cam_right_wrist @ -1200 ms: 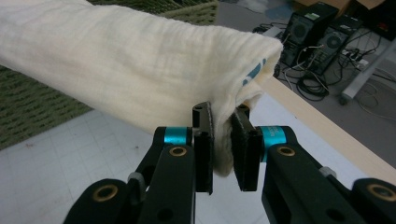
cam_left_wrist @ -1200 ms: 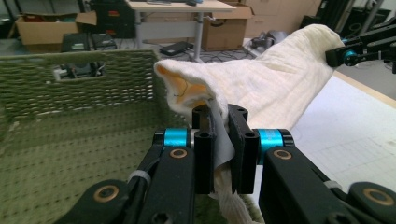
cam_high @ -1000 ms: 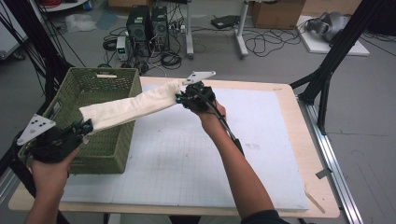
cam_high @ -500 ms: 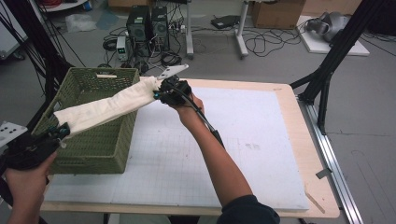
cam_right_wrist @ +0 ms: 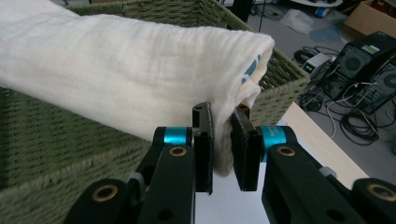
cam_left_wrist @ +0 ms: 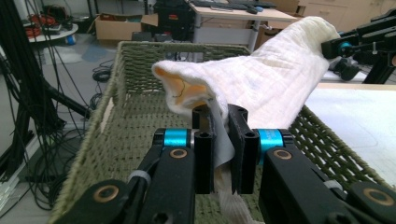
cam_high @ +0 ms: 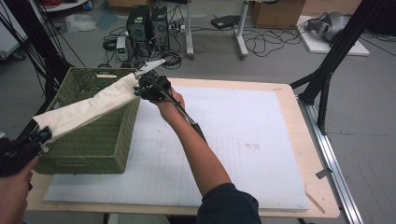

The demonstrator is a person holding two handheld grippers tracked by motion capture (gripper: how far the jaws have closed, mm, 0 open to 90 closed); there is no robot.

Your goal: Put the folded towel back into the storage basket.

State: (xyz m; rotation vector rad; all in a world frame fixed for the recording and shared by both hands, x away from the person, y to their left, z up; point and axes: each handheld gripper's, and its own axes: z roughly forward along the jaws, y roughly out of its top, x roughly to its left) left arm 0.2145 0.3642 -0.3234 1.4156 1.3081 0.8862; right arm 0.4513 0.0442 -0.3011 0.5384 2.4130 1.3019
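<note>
We are holding the soft cream folded cloth (cam_high: 88, 109) stretched over the green woven basket (cam_high: 98, 144), our left gripper (cam_left_wrist: 218, 156) and right gripper (cam_right_wrist: 222, 144) both pinching its ends, and a loose pinch might drop it outside.

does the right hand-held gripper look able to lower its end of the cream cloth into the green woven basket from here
Probably yes: the right hand-held gripper holds the folded cream cloth right at the green woven basket rim, open top beneath.

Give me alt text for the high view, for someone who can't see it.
A person stretches a folded cream cloth between two handheld grippers above a green woven basket at the left of a white-topped table. The right gripper clamps the far end, the left gripper the near end.
</note>
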